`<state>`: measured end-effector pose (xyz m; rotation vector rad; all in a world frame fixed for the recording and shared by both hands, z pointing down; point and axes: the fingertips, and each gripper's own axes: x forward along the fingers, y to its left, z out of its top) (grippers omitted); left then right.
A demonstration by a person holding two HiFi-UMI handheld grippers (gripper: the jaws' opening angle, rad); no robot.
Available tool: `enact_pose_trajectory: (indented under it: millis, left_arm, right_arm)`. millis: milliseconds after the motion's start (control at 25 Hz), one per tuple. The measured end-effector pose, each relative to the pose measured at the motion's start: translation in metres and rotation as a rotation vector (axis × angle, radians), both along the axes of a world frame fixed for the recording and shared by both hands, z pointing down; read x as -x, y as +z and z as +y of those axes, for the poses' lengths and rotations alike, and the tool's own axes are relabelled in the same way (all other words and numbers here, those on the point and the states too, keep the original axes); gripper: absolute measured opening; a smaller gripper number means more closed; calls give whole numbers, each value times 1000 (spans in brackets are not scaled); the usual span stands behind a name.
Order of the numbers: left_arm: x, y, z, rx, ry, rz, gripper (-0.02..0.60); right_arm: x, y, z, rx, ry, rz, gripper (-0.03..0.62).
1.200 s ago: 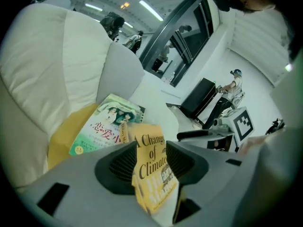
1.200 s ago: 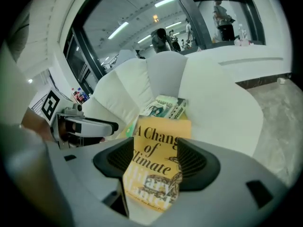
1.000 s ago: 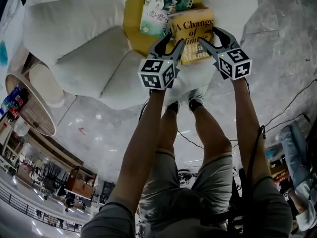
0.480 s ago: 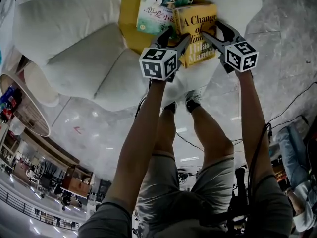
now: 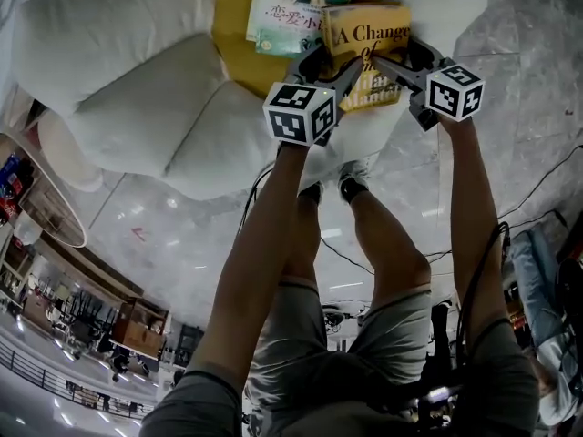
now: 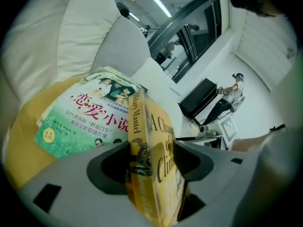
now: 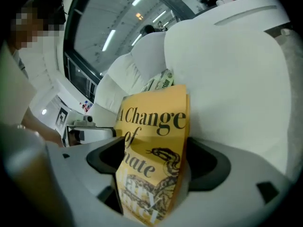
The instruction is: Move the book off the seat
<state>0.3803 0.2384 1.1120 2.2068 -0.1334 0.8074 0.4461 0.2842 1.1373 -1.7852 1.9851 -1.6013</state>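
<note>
Head view: yellow book [image 5: 369, 48] lies on the yellow seat [image 5: 232, 39], next to a green book [image 5: 284, 12].
Left gripper view: left claw [image 6: 151, 162] just opened, released, book spine between jaws.
Right gripper view: right claw [image 7: 156, 164] just opened wider, released, straddling the same book.

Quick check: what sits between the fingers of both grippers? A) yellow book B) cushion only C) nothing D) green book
A: each gripper view shows the yellow book upright inside the left gripper and the right gripper. Their fingers have just been opening, and gaps show beside the book. The green book lies behind it.
</note>
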Motion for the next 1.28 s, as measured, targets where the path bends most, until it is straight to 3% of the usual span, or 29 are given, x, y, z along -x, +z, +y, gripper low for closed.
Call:
enact_pose_trajectory:
  millis: [120, 320, 600, 920, 1280]
  left_arm:
    - [1, -1, 7, -9, -1, 2, 320]
    - [17, -2, 8, 10, -17, -98, 332]
    - [13, -51, -17, -23, -65, -71, 306]
    - [-5, -154, -44, -94, -78, 15, 307]
    - [-8, -298, -50, -147, -31, 68, 307]
  right_arm:
    - [-1, -14, 4, -57, 42, -46, 388]
    - [6, -30, 6, -104, 33, -71, 386]
    - [1, -85, -17, -149, 81, -11, 385]
    - [-16, -198, -39, -212, 134, 72, 385]
    - [-32, -368, -81, -327, 163, 270, 385]
